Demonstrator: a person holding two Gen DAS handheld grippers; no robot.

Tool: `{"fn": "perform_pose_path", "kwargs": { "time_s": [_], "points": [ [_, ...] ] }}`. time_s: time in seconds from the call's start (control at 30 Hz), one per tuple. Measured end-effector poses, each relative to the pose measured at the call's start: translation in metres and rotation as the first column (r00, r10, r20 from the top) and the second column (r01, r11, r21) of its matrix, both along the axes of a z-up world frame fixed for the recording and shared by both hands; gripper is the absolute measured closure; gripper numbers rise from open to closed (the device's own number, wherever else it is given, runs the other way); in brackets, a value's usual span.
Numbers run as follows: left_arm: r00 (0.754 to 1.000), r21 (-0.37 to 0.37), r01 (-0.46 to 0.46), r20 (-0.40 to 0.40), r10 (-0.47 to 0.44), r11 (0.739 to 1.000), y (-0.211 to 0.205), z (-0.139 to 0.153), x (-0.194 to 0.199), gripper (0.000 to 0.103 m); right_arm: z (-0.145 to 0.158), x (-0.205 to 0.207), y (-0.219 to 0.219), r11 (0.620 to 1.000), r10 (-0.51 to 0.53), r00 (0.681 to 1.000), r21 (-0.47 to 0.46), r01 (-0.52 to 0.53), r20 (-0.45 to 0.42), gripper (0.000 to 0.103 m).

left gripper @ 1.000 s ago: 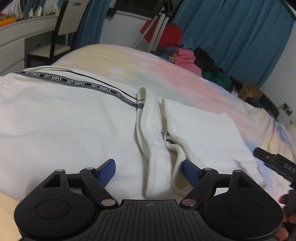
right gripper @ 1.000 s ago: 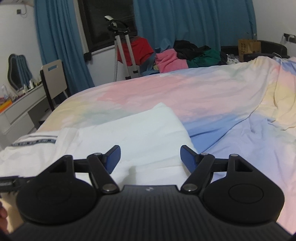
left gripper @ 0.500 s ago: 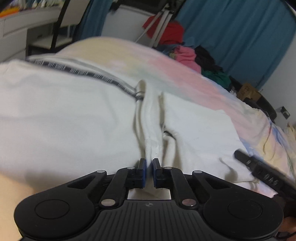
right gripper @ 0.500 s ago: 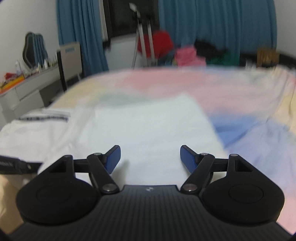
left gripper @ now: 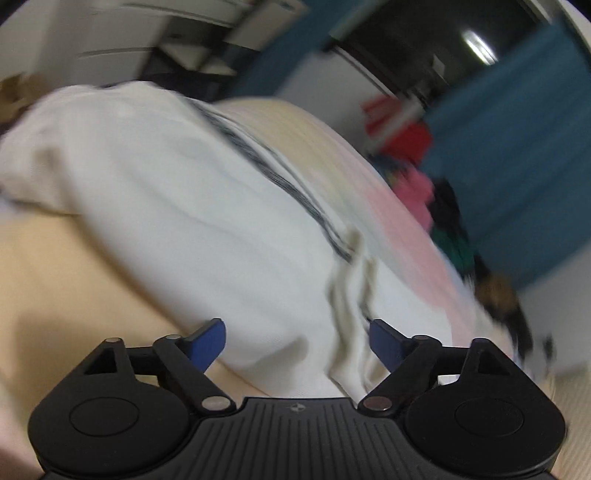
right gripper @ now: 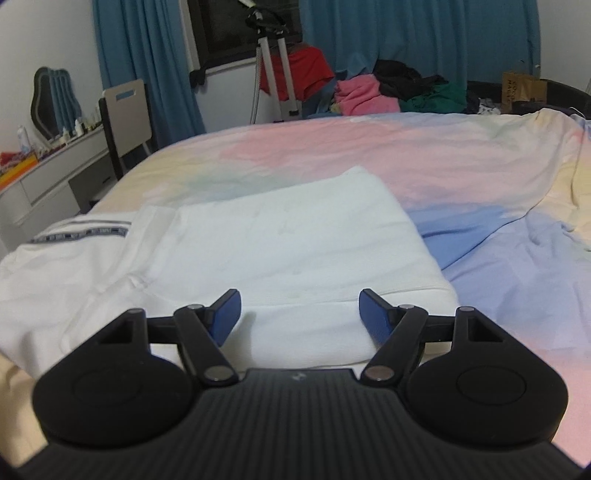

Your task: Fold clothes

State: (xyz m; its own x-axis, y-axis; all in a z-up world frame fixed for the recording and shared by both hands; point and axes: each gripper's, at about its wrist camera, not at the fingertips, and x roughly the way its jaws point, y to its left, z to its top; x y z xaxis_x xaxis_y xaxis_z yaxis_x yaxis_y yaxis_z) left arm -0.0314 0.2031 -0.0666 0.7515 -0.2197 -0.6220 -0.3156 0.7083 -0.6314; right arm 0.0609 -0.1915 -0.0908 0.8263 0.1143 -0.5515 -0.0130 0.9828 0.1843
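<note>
A white garment (left gripper: 192,229) with a black lettered stripe (left gripper: 280,177) lies spread on the bed; this view is blurred and tilted. Its ribbed collar (left gripper: 351,317) runs down toward my left gripper (left gripper: 297,341), whose jaws are opening wide, with white cloth lying under them but not pinched. In the right wrist view the garment's folded right part (right gripper: 288,243) lies flat, and the striped part (right gripper: 81,232) extends left. My right gripper (right gripper: 299,314) hovers open over the near edge of that fold, with nothing gripped.
The bed has a pastel sheet (right gripper: 369,155), rumpled at the right (right gripper: 554,206). Beyond it lie a heap of clothes (right gripper: 369,92), a tripod (right gripper: 273,66), blue curtains (right gripper: 406,33), and a chair (right gripper: 125,118) and desk (right gripper: 44,170) at the left.
The left gripper shut on the collar half a second ago and has now opened wide, swinging left and rolling. The right gripper has barely moved and stays open.
</note>
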Motion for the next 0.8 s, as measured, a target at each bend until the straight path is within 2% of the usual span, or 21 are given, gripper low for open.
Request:
{"fn": "perform_pose_path", "kwargs": {
  "time_s": [0.13, 0.23, 0.33, 0.47, 0.5, 0.53, 0.6, 0.7, 0.8],
  "points": [
    [0.989, -0.136, -0.130, -0.090, 0.118, 0.982, 0.040, -0.020, 0.014, 0.013, 0.005, -0.002, -0.005, 0.999, -0.006, 1.000, 0.049, 0.005, 0.011, 0.030],
    [0.971, -0.227, -0.213, -0.155, 0.180, 0.951, 0.067, -0.035, 0.029, 0.014, 0.005, -0.001, -0.007, 0.997, -0.006, 1.000, 0.075, 0.006, 0.005, 0.030],
    [0.942, -0.218, -0.321, -0.170, 0.288, 0.921, 0.086, -0.041, 0.042, 0.016, 0.005, 0.000, -0.008, 0.994, 0.021, 1.000, 0.105, -0.022, 0.011, 0.030],
    [0.889, -0.204, -0.455, -0.168, 0.426, 0.867, 0.111, -0.048, 0.045, 0.036, 0.005, -0.003, 0.010, 0.985, 0.146, 0.988, 0.092, -0.149, 0.039, 0.030],
    [0.882, -0.197, -0.468, -0.159, 0.443, 0.861, 0.116, -0.047, 0.045, 0.041, 0.002, -0.003, 0.018, 0.979, 0.187, 0.982, 0.074, -0.189, 0.029, 0.030],
    [0.880, -0.179, -0.473, -0.149, 0.452, 0.863, 0.119, -0.045, 0.046, 0.044, -0.003, 0.000, 0.026, 0.974, 0.219, 0.976, 0.059, -0.218, -0.002, 0.031],
    [0.881, -0.123, -0.470, -0.119, 0.458, 0.874, 0.121, -0.039, 0.048, 0.062, -0.015, 0.004, 0.041, 0.965, 0.261, 0.963, 0.023, -0.260, -0.067, 0.029],
    [0.898, 0.009, -0.440, -0.029, 0.440, 0.898, 0.109, -0.018, 0.052, 0.079, -0.017, -0.002, 0.056, 0.963, 0.262, 0.964, -0.053, -0.264, -0.043, 0.029],
    [0.914, 0.184, -0.405, 0.114, 0.389, 0.896, 0.072, 0.019, 0.057, 0.082, -0.008, 0.000, 0.042, 0.970, 0.244, 0.969, 0.025, -0.243, -0.047, 0.031]
  ]
}}
